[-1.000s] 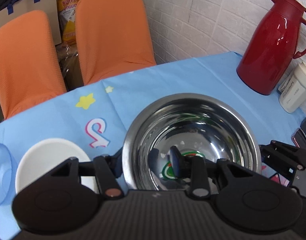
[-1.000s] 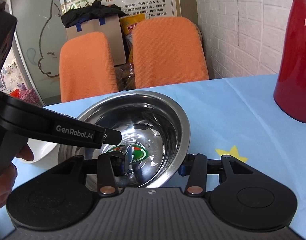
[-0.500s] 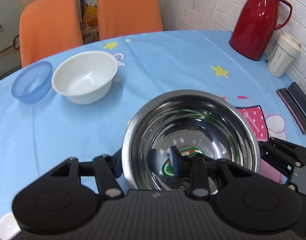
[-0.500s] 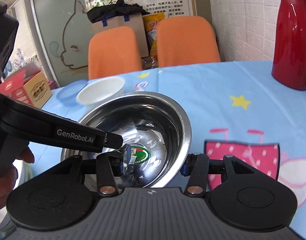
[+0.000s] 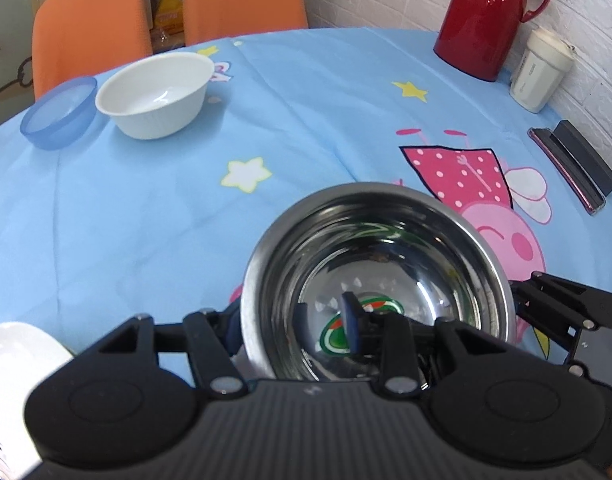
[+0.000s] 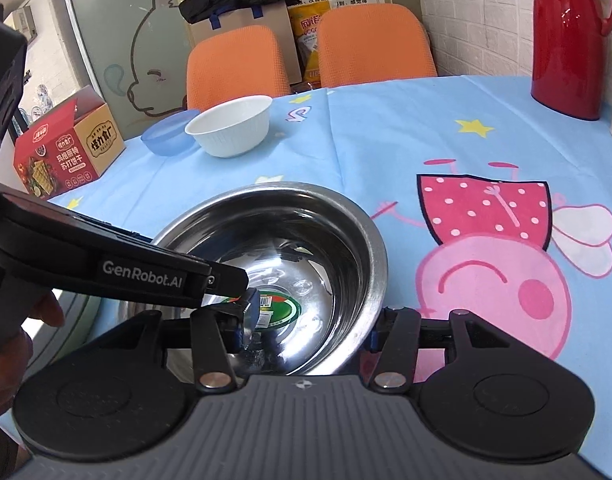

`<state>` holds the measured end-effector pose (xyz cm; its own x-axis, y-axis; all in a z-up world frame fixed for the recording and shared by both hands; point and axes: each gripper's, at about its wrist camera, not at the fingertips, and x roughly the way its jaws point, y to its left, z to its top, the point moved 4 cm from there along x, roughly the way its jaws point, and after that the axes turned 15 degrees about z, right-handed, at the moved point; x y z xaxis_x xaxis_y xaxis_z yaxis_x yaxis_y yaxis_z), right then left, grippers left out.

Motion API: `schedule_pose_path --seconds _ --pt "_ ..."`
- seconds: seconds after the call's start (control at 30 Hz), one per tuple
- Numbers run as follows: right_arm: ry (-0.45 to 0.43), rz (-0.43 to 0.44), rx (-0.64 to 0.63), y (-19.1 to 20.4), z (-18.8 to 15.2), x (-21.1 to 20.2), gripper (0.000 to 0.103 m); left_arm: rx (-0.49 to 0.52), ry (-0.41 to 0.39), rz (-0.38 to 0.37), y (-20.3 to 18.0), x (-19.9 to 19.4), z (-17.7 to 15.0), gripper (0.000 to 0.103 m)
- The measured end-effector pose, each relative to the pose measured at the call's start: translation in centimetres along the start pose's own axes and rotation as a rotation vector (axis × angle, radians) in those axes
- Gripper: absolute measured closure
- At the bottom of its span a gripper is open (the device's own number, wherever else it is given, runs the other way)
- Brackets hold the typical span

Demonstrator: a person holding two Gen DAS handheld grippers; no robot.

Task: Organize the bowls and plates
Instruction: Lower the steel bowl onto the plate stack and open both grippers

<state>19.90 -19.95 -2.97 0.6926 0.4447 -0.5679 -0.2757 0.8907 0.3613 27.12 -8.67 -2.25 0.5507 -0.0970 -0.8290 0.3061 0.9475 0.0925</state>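
Note:
A steel bowl (image 5: 405,248) with a green label inside is held by both grippers near the table's front. My left gripper (image 5: 294,328) is shut on the steel bowl's left rim, one finger inside and one outside. My right gripper (image 6: 306,320) is shut on the steel bowl's (image 6: 306,216) near-right rim in the same way. A white bowl (image 5: 156,88) and a blue translucent bowl (image 5: 60,114) sit side by side at the far left of the table; both also show in the right wrist view, the white bowl (image 6: 232,126) and the blue bowl (image 6: 168,138).
A red thermos (image 5: 485,16) and a white cup (image 5: 539,70) stand at the far right by the wall. A phone and dark block (image 5: 573,168) lie at the right edge. Another white dish (image 5: 14,368) is at lower left. Two orange chairs (image 6: 236,66) stand behind the blue tablecloth (image 5: 146,220).
Both grippers have carried the steel bowl back from the far side toward the near part of the table. The white and blue bowls now lie far ahead.

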Motion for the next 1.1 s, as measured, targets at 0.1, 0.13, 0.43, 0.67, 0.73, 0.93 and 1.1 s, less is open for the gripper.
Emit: schedule_pose_path --seconds 0.1,0.13,0.43,0.67,0.73,0.93,1.1 --pt "0.004 0.006 -0.009 -0.1 0.1 0.3 0.013 -0.003 -0.011 0.027 0.1 0.4 0.3 0.07" --pt "0.01 0.005 -0.019 0.0 0.2 0.5 0.012 -0.008 -0.006 0.028 0.3 0.6 0.4 0.07" --pt "-0.044 0.065 0.079 -1.0 0.4 -1.3 0.0 -0.078 -0.086 0.017 2.7 -1.5 1.1 0.029" --pt "-0.148 -0.03 0.101 -3.3 0.3 -5.8 0.0 -0.129 -0.151 0.076 5.3 -4.0 1.1 0.029" --pt "-0.161 -0.038 0.11 -3.7 0.3 -6.3 0.0 -0.139 -0.158 0.084 5.8 -4.4 1.1 0.029" --pt "-0.154 -0.028 0.069 -3.5 1.6 -5.9 0.0 -0.14 -0.167 0.106 6.9 -4.5 1.1 0.029" --pt "-0.14 -0.013 -0.032 -1.9 4.2 -4.5 0.0 -0.154 -0.166 0.109 8.5 -3.9 1.7 0.029"
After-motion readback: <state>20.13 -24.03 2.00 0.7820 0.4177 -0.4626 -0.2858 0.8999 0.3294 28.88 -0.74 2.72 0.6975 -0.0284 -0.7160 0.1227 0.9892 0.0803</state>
